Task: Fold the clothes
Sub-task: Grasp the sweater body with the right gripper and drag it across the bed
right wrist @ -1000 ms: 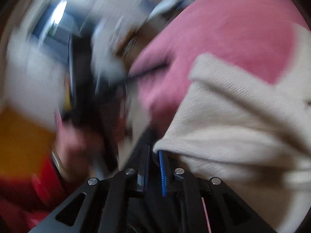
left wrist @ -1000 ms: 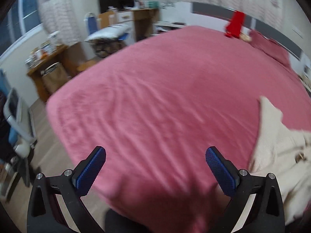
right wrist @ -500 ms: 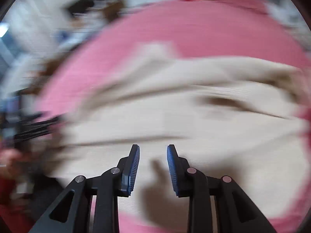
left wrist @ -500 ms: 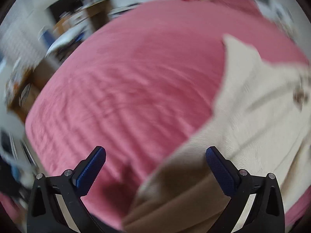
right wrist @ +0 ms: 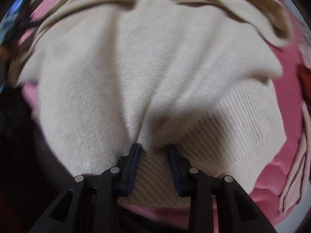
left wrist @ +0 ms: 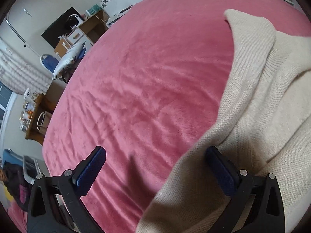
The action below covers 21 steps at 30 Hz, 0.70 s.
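No readable text, labels, brands or numbers in either view

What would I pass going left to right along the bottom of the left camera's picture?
Left gripper's left finger → bare pink bedspread → edge of the cream knit sweater → gripper's right finger, over the sweater. The left gripper is wide open, holding nothing.

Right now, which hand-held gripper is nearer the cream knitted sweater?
Right. The right hand-held gripper has a bunched fold of the cream knitted sweater between its fingers. The left hand-held gripper is wide open over the pink blanket, at the sweater's edge.
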Available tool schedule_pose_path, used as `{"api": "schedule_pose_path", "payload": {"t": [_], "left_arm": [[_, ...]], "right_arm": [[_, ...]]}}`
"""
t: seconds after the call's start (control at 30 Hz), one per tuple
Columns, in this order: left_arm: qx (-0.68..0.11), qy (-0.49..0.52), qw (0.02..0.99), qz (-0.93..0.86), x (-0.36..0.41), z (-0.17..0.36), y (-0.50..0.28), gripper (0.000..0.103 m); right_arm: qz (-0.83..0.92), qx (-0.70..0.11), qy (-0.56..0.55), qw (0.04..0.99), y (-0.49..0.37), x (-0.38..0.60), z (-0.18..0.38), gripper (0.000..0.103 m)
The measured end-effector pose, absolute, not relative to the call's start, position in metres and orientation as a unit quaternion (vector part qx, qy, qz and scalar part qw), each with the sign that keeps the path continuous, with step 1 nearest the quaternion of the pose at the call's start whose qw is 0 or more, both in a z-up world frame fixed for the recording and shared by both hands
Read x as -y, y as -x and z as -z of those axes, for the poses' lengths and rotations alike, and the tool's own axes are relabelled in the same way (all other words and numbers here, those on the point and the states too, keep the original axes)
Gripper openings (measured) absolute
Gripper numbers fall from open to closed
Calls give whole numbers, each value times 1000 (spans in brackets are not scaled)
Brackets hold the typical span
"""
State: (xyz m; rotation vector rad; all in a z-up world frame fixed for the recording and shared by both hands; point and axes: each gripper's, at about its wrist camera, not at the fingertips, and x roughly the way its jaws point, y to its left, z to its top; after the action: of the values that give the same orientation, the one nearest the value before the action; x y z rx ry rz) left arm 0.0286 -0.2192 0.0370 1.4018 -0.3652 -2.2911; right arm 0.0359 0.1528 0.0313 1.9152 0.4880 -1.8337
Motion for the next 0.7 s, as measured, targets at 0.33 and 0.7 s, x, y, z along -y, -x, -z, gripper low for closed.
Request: {"api": "schedule_pose_path", "payload": {"t": [0.33,0.7], "left_arm": [[122,-508,227,822,237,-27,-15,103],[181,-426,304,833,252,-11,18,103]], "right_arm": [[731,-209,-599,252,79,-82,-70,35],[783,-276,-507,232,207,21,-39,33]]}}
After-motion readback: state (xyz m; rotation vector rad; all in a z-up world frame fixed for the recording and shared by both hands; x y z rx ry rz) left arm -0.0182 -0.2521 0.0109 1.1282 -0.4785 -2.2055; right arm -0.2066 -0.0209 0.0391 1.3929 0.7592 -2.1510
